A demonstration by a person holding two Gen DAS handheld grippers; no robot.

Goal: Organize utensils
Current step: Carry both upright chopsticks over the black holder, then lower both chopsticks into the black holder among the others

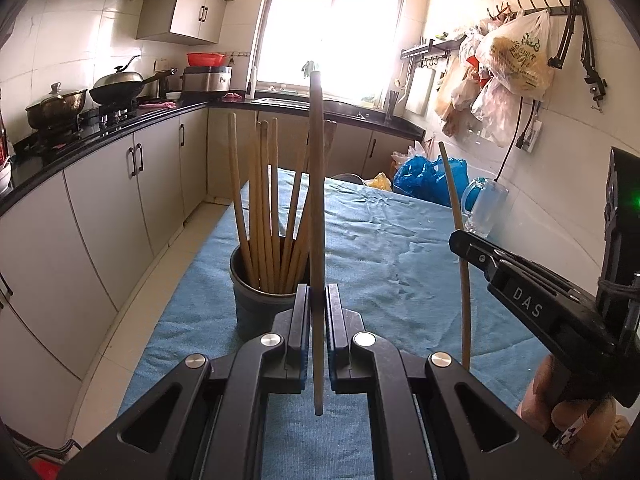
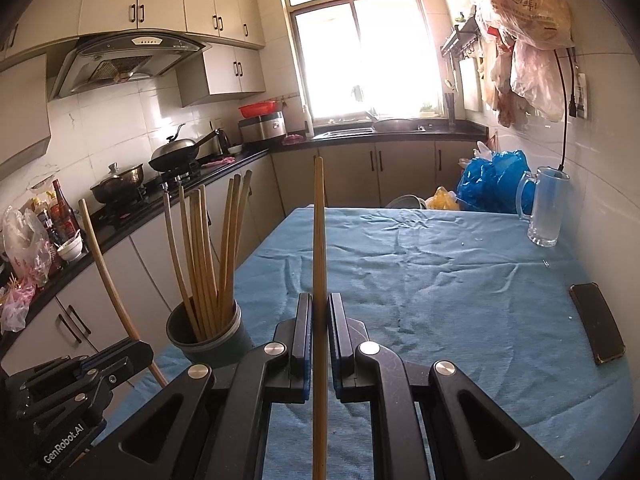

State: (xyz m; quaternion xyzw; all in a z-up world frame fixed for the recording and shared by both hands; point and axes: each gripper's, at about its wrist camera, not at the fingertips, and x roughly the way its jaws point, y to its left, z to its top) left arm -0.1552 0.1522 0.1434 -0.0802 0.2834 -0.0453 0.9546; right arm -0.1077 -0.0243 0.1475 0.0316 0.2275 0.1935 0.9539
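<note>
Left gripper [image 1: 318, 320]: clamped on one upright chopstick [image 1: 316, 220]. Right gripper [image 2: 319, 332]: likewise, second chopstick [image 2: 319, 240]. Cup [image 2: 208, 340], worktop's [image 2: 440, 280] left edge: several chopsticks stowed. Remaining, apparently: these two; none lie loose.

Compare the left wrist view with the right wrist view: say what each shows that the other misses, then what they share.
Only the left wrist view shows the person's hand under the right gripper, and the hook rail.

Only the right wrist view shows the phone on the cloth, the sauce bottles on the counter, and the left gripper from the side.

Both show the holder full of chopsticks, one chopstick clamped upright in each gripper, the blue cloth, the glass mug, the blue bag and the window.
</note>
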